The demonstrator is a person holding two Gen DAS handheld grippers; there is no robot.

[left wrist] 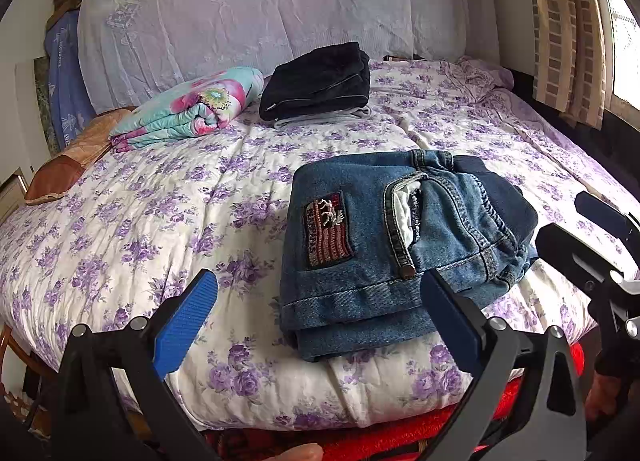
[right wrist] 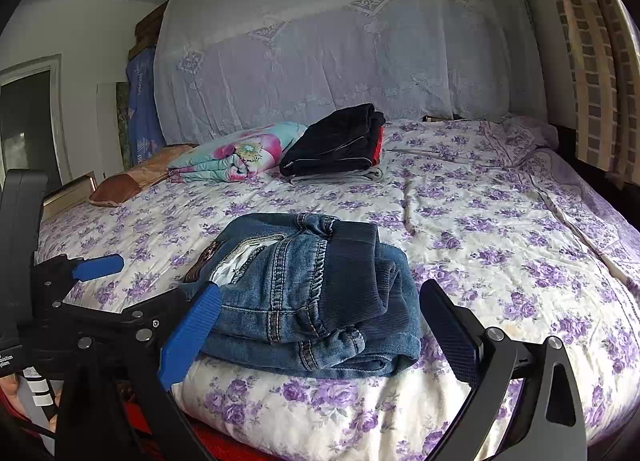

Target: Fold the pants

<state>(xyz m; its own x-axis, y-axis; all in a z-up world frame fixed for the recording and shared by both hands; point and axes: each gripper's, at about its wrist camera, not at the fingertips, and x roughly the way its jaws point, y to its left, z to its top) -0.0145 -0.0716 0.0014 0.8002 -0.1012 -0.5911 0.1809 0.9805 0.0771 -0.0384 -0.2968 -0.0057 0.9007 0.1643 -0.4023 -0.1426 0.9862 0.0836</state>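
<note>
One pair of denim pants (left wrist: 384,237) lies on the bed (left wrist: 160,229), near its front edge, already folded into a compact, layered bundle with a flag patch (left wrist: 328,235) on top and the dark ribbed waistband (right wrist: 356,261) at about 3 o'clock of the bundle in the left wrist view. Judging by the stacked layers and squared outline, the folding looks finished or very nearly so; at most a little straightening or a move to the pile may remain.

Two tongs flank it. The left tongs (left wrist: 316,309) hang at 6 o'clock of the bundle, spread wide and holding nothing; the right tongs (right wrist: 320,325) sit likewise at 6 o'clock in their own view, spread apart and empty, neither touching the cloth as far as I can tell.

Farther out, at 12 o'clock, one stack of folded garments (left wrist: 316,81) rests well apart from the jeans: a dark piece on top, a grey one beneath, and a red edge between them in the right wrist view. Just beside it at 9 o'clock lies one folded floral quilt (left wrist: 188,109), and beyond that one brown cushion (left wrist: 60,173) at the bed's edge. One pale lace cover (left wrist: 280,1) hangs behind, and one checked curtain (left wrist: 568,21) stands at 2 o'clock.
</note>
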